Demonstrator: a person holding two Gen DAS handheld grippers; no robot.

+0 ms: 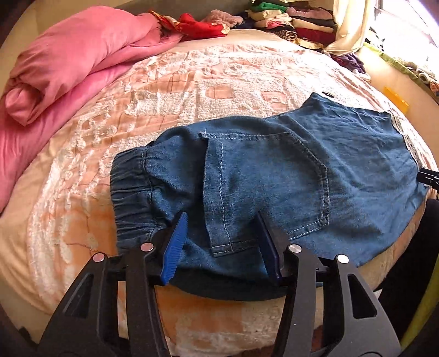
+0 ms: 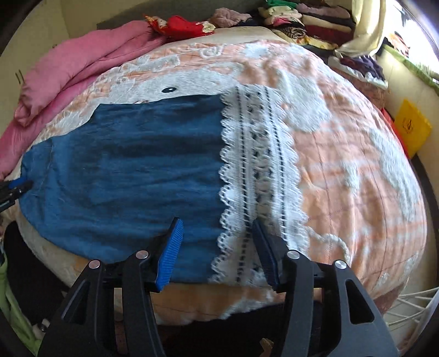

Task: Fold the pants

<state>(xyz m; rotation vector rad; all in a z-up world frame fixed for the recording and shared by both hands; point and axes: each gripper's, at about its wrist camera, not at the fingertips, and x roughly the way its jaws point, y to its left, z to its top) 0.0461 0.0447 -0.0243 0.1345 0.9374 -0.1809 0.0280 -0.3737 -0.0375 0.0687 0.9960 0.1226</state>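
Blue denim pants [image 1: 260,175] lie flat across the near edge of the bed. The elastic waistband [image 1: 131,192] is at the left, a back pocket [image 1: 263,186] faces up. The leg end carries a white lace hem [image 2: 258,175]. My left gripper [image 1: 222,219] is open, its blue pads either side of the pocket's lower corner near the waistband. My right gripper [image 2: 216,225] is open over the near edge where denim [image 2: 131,170] meets lace. Each gripper's tip shows at the other view's edge: the right one in the left wrist view [image 1: 429,178], the left one in the right wrist view [image 2: 16,188].
The bed has a peach and white textured cover [image 1: 170,90]. A folded pink quilt [image 1: 63,63] lies at the far left. Stacked folded clothes [image 1: 296,22] and red fabric [image 1: 200,26] sit at the far side. A yellow box [image 2: 411,126] stands by the right edge.
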